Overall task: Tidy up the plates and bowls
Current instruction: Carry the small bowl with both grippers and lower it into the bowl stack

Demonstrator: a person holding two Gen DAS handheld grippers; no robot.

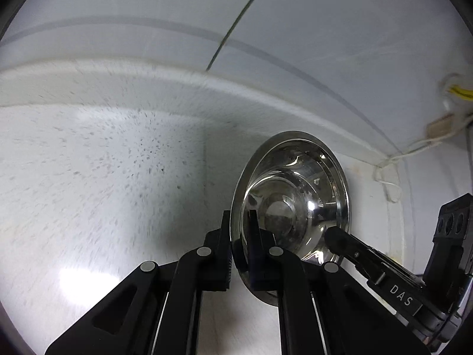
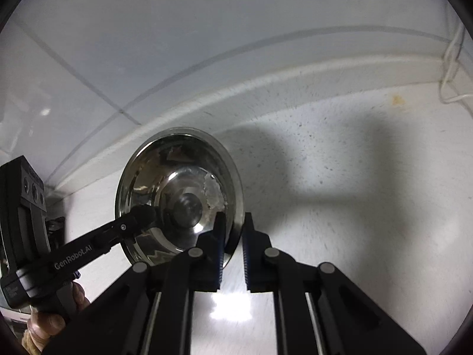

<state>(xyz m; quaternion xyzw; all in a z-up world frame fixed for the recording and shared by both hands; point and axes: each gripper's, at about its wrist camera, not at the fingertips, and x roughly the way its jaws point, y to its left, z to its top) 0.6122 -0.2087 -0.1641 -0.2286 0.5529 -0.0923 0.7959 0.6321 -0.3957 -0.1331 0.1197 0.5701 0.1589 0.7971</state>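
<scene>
A shiny steel bowl (image 1: 291,195) with a wide flat rim fills the middle of both views, its inside facing the cameras. My left gripper (image 1: 239,236) is shut on the bowl's left rim, one finger inside and one outside. In the right wrist view the same bowl (image 2: 180,195) has its right rim pinched by my right gripper (image 2: 234,233), which is shut on it. Each gripper also shows in the other's view: the right gripper (image 1: 337,236) at the bowl's lower right edge, the left gripper (image 2: 142,216) at its left edge. Whether the bowl rests on the counter I cannot tell.
A white speckled countertop (image 2: 340,195) lies under the bowl, ending in a raised ledge (image 1: 147,85) against a pale tiled wall (image 1: 295,29). A thin white cord (image 1: 414,148) hangs in the right corner. A person's hand (image 2: 50,322) holds the left gripper's handle.
</scene>
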